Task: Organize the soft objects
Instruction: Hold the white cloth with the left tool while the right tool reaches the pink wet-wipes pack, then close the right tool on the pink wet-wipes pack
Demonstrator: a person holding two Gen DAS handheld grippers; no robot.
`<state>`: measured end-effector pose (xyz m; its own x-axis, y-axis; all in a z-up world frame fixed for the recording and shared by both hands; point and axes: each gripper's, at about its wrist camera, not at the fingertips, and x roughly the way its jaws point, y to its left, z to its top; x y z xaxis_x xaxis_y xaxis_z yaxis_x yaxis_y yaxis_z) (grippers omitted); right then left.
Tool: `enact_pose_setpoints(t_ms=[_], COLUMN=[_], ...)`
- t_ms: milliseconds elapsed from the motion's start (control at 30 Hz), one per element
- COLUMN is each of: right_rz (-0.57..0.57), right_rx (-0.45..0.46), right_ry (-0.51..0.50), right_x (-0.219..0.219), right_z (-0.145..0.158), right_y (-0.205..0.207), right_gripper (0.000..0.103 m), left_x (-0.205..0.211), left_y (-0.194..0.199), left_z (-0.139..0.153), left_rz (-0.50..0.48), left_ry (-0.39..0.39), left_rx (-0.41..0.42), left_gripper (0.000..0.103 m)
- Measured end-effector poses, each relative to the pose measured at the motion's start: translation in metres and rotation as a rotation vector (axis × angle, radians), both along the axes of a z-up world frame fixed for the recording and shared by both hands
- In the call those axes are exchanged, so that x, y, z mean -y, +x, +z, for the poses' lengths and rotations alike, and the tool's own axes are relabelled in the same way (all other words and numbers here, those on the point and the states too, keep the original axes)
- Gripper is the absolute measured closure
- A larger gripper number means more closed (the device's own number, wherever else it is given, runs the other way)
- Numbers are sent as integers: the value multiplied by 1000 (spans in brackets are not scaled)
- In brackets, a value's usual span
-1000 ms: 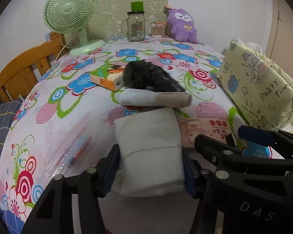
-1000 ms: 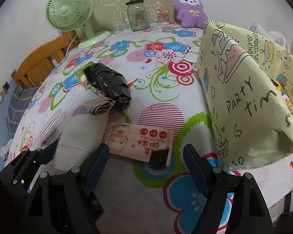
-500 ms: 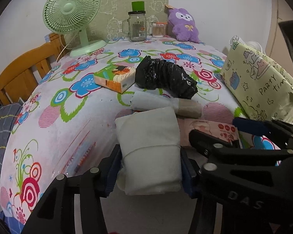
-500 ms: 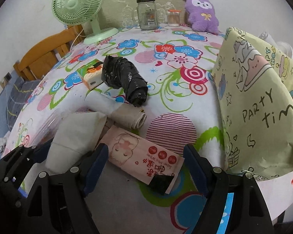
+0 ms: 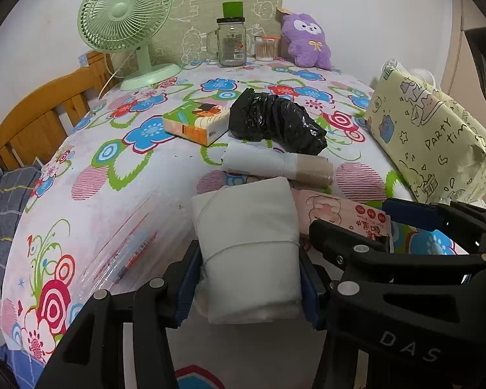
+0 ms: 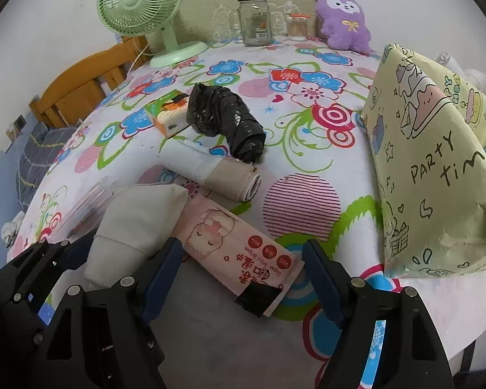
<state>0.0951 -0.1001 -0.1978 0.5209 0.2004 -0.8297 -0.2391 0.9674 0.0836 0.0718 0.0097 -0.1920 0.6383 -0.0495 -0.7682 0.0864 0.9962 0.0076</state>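
My left gripper (image 5: pixel 248 278) is shut on a folded white cloth bundle (image 5: pixel 248 249), held over the near edge of the floral table; the bundle also shows in the right wrist view (image 6: pixel 136 227). My right gripper (image 6: pixel 239 278) is open and empty, its fingers either side of a pink wet-wipes pack (image 6: pixel 239 246), which also shows in the left wrist view (image 5: pixel 343 214). A white and beige roll (image 6: pixel 210 170), a black plastic bundle (image 6: pixel 226 120) and a green-orange tissue pack (image 6: pixel 168 113) lie behind. A purple plush (image 6: pixel 343 19) sits at the back.
A yellow "party time" bag (image 6: pixel 437 162) stands at the right. A green fan (image 6: pixel 142 9), a glass jar (image 6: pixel 254 19) and a cotton-swab pot (image 6: pixel 297 27) stand at the back. A clear plastic sleeve (image 5: pixel 123 243) lies at the left front. A wooden chair (image 5: pixel 39 120) stands left.
Both grippers have pulled back and risen from the table; the left one still holds the cloth bundle. The objects on the table have not moved.
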Motion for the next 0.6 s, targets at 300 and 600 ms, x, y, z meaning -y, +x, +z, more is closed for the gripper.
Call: enact_pose_setpoints(t_ms=[300,600], right_rz=[115,132], right_rx=[72,22], right_ry=[-90,-39], right_x=[-14,-16], right_z=[6,-5], right_y=[1,14], right_gripper=[24,26], left_x=[-9,-7], left_y=[-6,-2], left_z=[0,0], left_rz=[10,2], left_ry=[1,0], left_rx=[-10,-10], left_gripper=[48,48])
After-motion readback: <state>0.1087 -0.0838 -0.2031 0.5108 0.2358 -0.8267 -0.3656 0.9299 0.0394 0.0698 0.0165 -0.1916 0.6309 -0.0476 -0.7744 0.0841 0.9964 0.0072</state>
